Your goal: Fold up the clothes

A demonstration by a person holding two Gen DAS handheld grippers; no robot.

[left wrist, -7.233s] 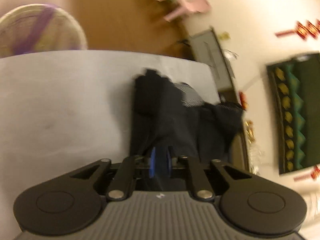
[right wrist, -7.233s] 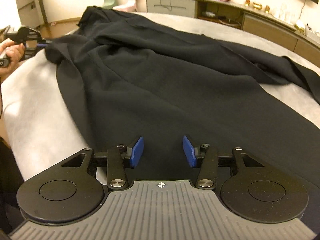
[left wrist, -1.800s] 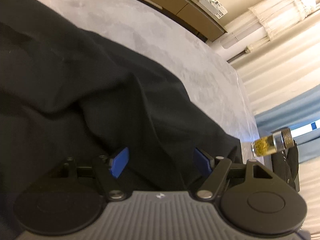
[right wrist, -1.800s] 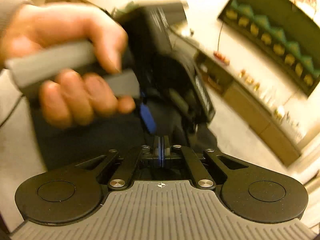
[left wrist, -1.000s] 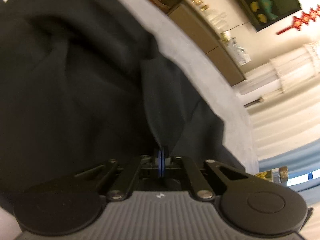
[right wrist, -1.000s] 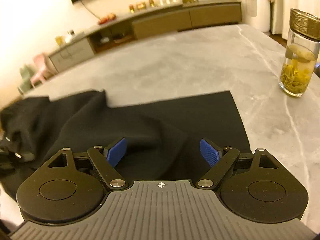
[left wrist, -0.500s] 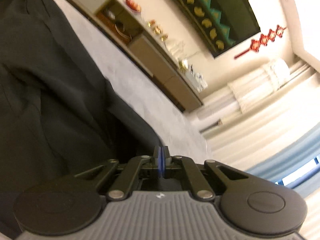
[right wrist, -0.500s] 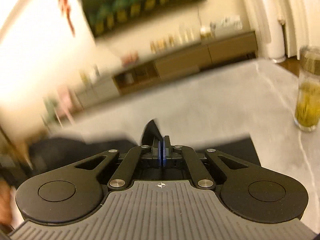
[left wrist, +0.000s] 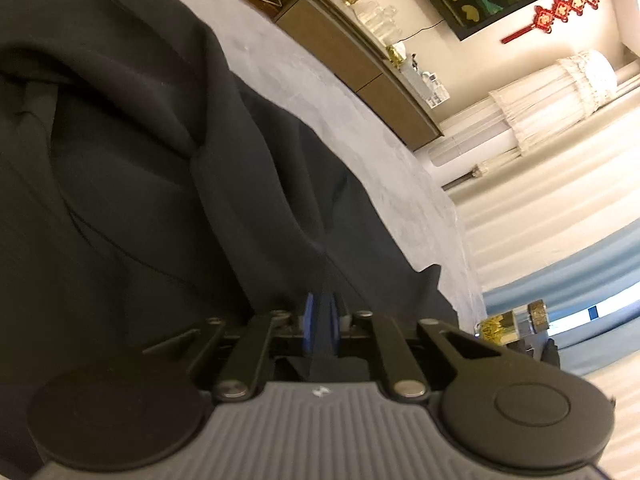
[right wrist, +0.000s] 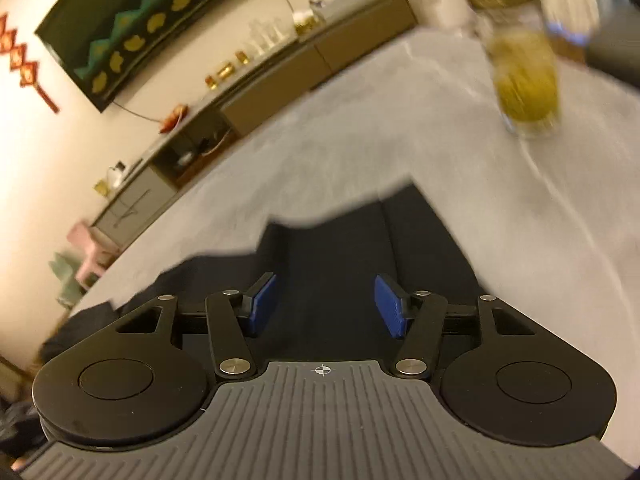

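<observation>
A black garment (left wrist: 140,160) lies in loose folds on the grey marble table (left wrist: 320,92). My left gripper (left wrist: 320,320) is shut on a fold of the black garment near its edge. In the right wrist view the garment's flat end (right wrist: 340,248) lies on the table (right wrist: 360,140), with a squared edge toward the far side. My right gripper (right wrist: 324,304) is open just above that end, and its blue pads (right wrist: 262,300) hold nothing.
A glass jar of yellow tea (right wrist: 524,80) stands on the table at the right; it also shows in the left wrist view (left wrist: 508,326). A long sideboard (right wrist: 280,80) with glassware runs along the far wall. Small pink and green chairs (right wrist: 86,256) stand at the left.
My right gripper has opened and let go of the garment's end, which now lies flat on the table. My left gripper stays shut on the cloth and has tilted lower.
</observation>
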